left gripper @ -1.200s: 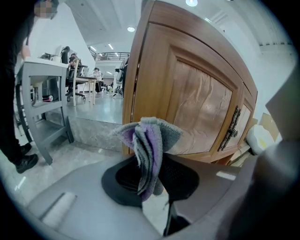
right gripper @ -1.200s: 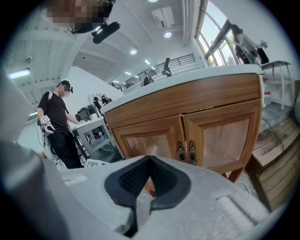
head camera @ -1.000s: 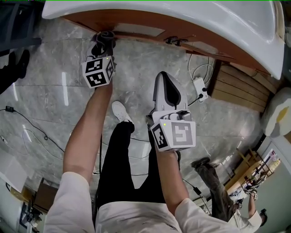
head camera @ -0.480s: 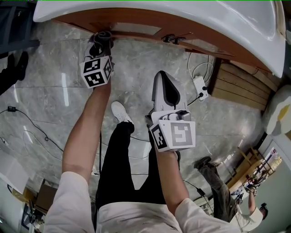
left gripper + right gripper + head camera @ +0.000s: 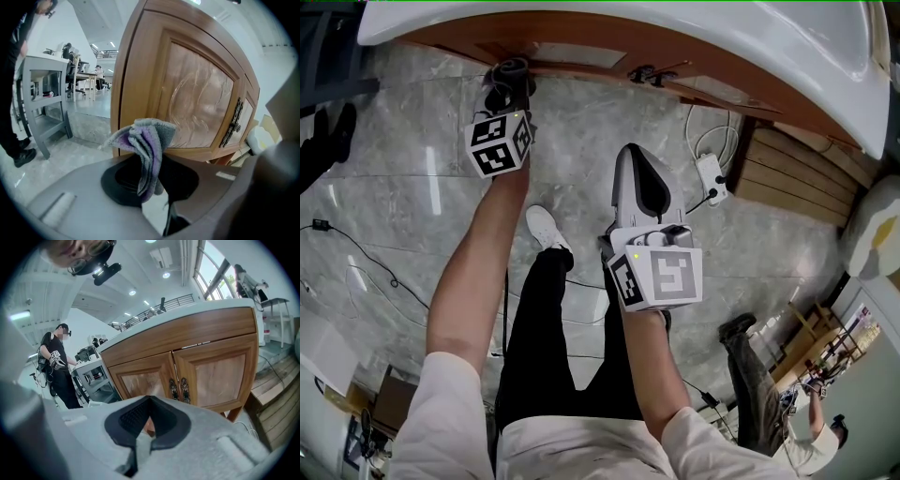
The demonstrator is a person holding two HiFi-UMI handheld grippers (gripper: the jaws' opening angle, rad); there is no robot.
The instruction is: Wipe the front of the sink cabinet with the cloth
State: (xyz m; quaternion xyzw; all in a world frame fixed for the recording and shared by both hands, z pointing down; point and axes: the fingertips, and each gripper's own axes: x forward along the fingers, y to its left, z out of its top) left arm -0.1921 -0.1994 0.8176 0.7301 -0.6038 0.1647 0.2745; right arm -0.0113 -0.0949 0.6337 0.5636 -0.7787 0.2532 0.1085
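The wooden sink cabinet (image 5: 581, 58) runs along the top of the head view under a white basin rim (image 5: 694, 28). My left gripper (image 5: 508, 89) is shut on a grey and purple cloth (image 5: 510, 73), which sits at the cabinet's lower front edge. In the left gripper view the cloth (image 5: 146, 150) hangs bunched from the left gripper (image 5: 149, 176), just in front of the left door panel (image 5: 199, 101). My right gripper (image 5: 639, 178) hangs over the floor, well back from the cabinet, shut with nothing in it. The right gripper view shows both doors and their dark handles (image 5: 177, 383) beyond the right gripper (image 5: 149, 420).
A white power strip (image 5: 712, 180) with cable lies on the marble floor near a slatted wooden platform (image 5: 787, 178). Thin cables (image 5: 356, 262) trail at left. A grey table (image 5: 44, 93) stands left of the cabinet. Another person's legs (image 5: 750, 375) are at lower right.
The left gripper with the cloth has edged a little up toward the cabinet's lower edge. The right gripper has stayed where it was.
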